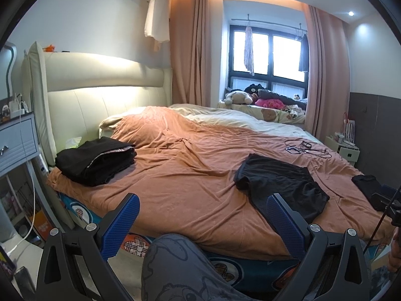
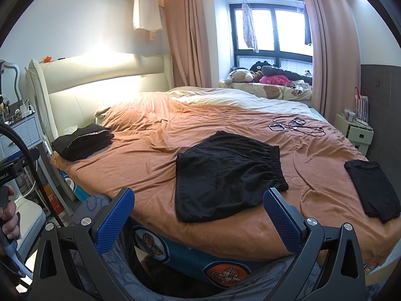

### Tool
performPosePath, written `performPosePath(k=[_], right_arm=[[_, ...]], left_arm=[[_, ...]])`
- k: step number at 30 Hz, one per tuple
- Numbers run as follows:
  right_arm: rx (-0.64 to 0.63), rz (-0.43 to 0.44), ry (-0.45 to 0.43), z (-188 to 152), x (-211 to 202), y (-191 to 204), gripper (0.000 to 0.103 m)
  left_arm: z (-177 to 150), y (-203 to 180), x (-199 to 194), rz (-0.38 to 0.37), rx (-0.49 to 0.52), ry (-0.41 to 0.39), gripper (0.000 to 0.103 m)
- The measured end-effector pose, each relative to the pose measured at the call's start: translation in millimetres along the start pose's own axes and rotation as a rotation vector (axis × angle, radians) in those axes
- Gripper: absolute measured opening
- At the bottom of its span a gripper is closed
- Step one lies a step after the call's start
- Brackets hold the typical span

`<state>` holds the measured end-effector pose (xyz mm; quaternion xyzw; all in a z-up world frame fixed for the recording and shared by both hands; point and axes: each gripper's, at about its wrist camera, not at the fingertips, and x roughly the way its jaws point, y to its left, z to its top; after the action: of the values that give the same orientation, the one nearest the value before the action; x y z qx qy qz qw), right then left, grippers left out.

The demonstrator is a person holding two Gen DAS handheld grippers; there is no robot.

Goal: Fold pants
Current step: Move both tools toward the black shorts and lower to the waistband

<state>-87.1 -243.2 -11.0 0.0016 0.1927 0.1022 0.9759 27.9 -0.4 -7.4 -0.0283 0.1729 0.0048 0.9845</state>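
1. I see the black shorts (image 2: 225, 175) lying flat on the orange blanket (image 2: 150, 155), close to the blanket's near edge and roughly midway along it, with the gathered waistband turned toward the window (image 2: 270, 30).
2. My right gripper (image 2: 199, 209) hangs just off the blanket's near edge with its blue pads (image 2: 115, 222) spread wide and nothing between them; the hem of the shorts sits beyond and between the two fingers, not touching either.
3. My left gripper (image 1: 203, 215) is likewise wide open and empty, held off the same near edge of the blanket; from it the shorts (image 1: 280, 183) lie ahead and to the right, and their near corner looks to run behind the right-hand pad (image 1: 283, 223), though I cannot tell whether they touch.
4. Both grippers point roughly level across the blanket toward the window, side by side.
5. In the right wrist view a hand (image 2: 10, 220) grips the left tool's handle low at the picture's left edge.
6. A knee in grey printed trousers (image 1: 180, 271) sits below the blanket's near edge, between the left fingers.
7. A folded stack of black clothes (image 1: 95, 159) rests on the blanket's corner by the headboard (image 1: 100, 80).
8. Another folded black garment (image 2: 371, 188) lies toward the blanket's opposite end, well apart from the shorts.
9. A tangle of cables (image 2: 295, 125) lies on the blanket's far side, beyond the shorts.
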Motion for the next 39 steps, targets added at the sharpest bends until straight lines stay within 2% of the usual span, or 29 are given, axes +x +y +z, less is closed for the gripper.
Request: performPosePath(k=[11,23,29,34,39], right_arm=[[0.049,-0.007,0.034,0,41,-31,0.103],[0.124,-0.018,0.073,1,70,-66,0.103],[0.175,-0.033,0.104,-4,86,-85,0.103],[0.237,-0.029,0.147,-7,101,-101,0.103],[0.273,-0.028,0.173,-6,111,-113,0.103]], left_arm=[[5,-20,49,-0.019,0.020,0.075,0.102],[4,-62,106,-0.108,0.026,0.169,0.102],[1,-79,135,-0.176,0.018,0.219,0.102],[-6,-92,161,-0.236,-0.018,0.285,0.102],[-20,-105,188,-0.282,-0.035,0.383,0.102]])
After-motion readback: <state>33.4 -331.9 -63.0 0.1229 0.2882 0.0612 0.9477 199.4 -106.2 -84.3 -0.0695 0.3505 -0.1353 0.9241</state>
